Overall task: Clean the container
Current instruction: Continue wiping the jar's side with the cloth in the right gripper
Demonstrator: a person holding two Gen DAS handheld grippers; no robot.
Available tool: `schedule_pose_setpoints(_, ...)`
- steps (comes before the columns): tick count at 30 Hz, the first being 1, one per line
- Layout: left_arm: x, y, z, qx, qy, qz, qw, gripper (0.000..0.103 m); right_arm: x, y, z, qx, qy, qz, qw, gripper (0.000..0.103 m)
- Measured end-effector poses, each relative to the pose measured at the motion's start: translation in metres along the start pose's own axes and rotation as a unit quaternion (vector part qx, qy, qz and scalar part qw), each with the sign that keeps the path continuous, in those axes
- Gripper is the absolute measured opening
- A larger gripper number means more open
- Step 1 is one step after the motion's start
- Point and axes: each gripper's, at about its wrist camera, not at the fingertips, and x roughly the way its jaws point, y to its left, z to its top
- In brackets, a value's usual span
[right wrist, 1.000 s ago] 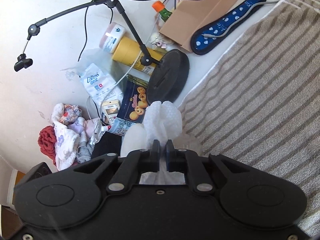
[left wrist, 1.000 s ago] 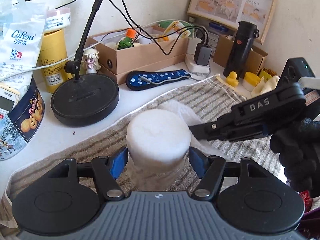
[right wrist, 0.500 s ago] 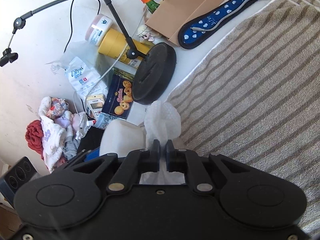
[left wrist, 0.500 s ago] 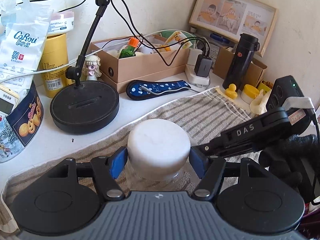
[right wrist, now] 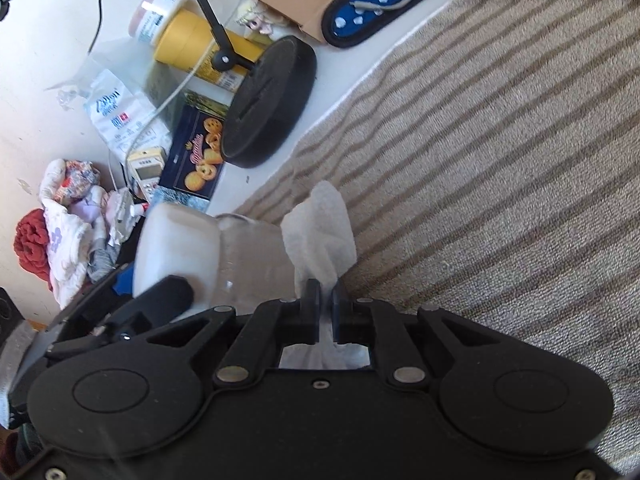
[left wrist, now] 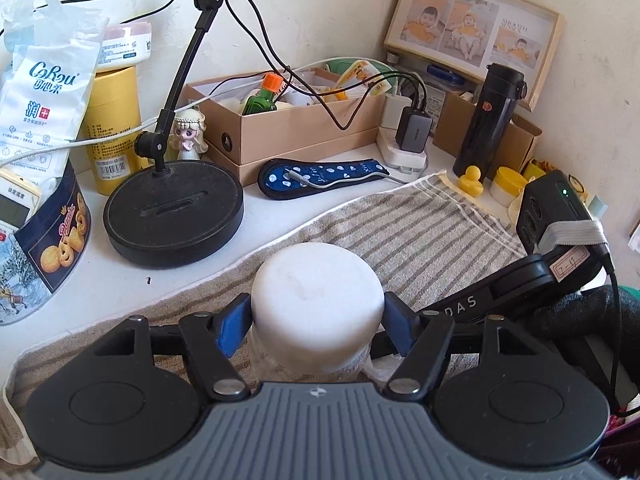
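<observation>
One clear container (left wrist: 316,316) with a white lid is clamped between the blue pads of the left gripper (left wrist: 316,322), held over a striped towel (left wrist: 420,224). One white wipe (right wrist: 320,236) is pinched tight in the right gripper (right wrist: 325,296), seemingly touching the container's clear side. Ahead of the left gripper are seen one black lamp base (left wrist: 174,212), one cardboard box (left wrist: 288,132), one black flask (left wrist: 490,120) and one yellow duck (left wrist: 470,180).
</observation>
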Motion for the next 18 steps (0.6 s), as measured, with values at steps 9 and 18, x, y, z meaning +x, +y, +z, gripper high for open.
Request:
schedule_pose_setpoints(9,-0.002,0.0,-0.002,0.004,-0.001,0.0,1.0,0.069,-0.013,-0.004,0.0,0.038,-0.012,0.046,0.998,0.007)
schedule_pose_setpoints(18,-0.003,-0.004,0.0,0.003,0.0,0.007,1.0,0.069,-0.032,0.012,0.004,0.061,-0.043,0.109,0.991,0.007)
